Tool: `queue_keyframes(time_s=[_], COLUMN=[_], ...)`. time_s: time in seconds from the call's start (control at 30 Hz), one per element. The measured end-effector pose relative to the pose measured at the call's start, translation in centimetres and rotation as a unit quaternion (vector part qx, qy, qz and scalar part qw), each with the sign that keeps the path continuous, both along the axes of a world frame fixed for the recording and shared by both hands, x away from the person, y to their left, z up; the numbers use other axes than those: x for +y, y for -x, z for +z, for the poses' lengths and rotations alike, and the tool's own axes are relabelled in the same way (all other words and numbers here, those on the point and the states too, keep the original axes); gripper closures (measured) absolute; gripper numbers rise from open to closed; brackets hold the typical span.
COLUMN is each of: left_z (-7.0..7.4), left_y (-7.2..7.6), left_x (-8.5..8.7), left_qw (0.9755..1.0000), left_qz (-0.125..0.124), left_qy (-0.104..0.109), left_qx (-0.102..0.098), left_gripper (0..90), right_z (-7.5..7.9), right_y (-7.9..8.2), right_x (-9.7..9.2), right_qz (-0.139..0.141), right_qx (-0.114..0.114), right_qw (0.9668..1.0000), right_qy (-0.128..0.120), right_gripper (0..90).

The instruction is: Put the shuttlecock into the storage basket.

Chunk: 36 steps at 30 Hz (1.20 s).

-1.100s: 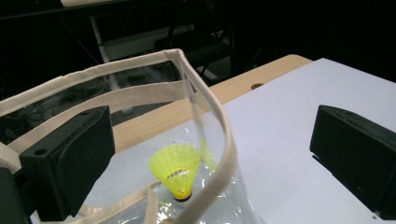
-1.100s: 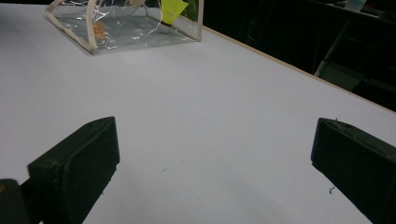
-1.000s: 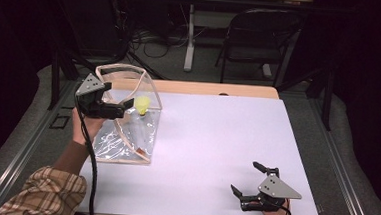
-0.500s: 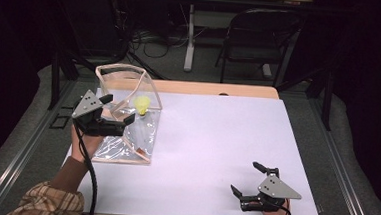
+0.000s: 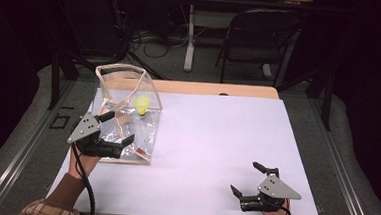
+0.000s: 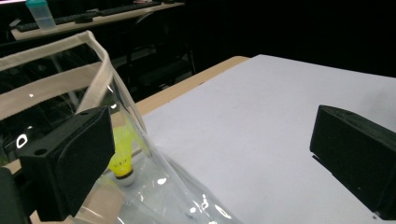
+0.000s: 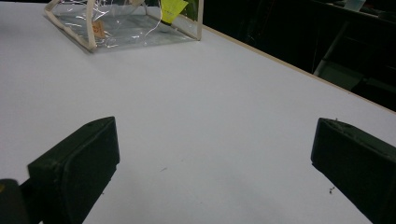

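A clear plastic bag (image 5: 125, 113) with cream trim stands open at the left of a white table (image 5: 216, 139), holding a yellow shuttlecock (image 5: 141, 104). The left gripper (image 5: 118, 129) hovers at the bag's near edge, fingers wide apart and empty; the right gripper (image 5: 246, 180) rests near the table's front right, also wide open and empty. A careless nudge from the left fingers could likely tip the light bag and spill the shuttlecock.

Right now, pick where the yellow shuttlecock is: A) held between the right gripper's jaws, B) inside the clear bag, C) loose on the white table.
B: the yellow shuttlecock sits behind the transparent wall of the clear bag, while the right gripper rests open with nothing between its jaws.
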<state>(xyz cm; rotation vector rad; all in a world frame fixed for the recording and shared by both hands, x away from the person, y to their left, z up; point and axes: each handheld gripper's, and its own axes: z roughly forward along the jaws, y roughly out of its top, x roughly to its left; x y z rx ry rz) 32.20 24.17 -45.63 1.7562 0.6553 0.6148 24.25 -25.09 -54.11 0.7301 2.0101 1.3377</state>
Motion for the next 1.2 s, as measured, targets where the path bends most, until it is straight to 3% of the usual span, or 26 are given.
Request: queue_keyframes(time_s=[0.33,0.67,0.97,1.2], left_z=[-3.6,-6.8,-8.6,-9.2], left_y=[2.0,2.8,3.6,3.5], left_x=[-0.1,0.3,-0.1,-0.4], left_qw=[0.9998,0.9996,0.9994,0.9990], left_qz=[-0.014,-0.013,-0.021,-0.032], left_qy=[-0.009,0.002,-0.004,-0.007], left_qx=[0.014,0.026,0.026,0.029], left_gripper=[0.0,0.0,0.0,0.0], right_z=[0.0,0.0,-0.1,-0.1], right_y=[0.0,0.0,0.0,-0.1], right_x=[0.0,0.0,0.0,-0.1], right_qz=[0.000,0.000,0.000,0.001], right_qx=[0.001,0.001,0.001,0.000], right_qw=[1.0000,1.0000,1.0000,1.0000], right_qy=[0.001,0.002,0.004,0.002], right_gripper=[0.7,0.7,0.7,0.6])
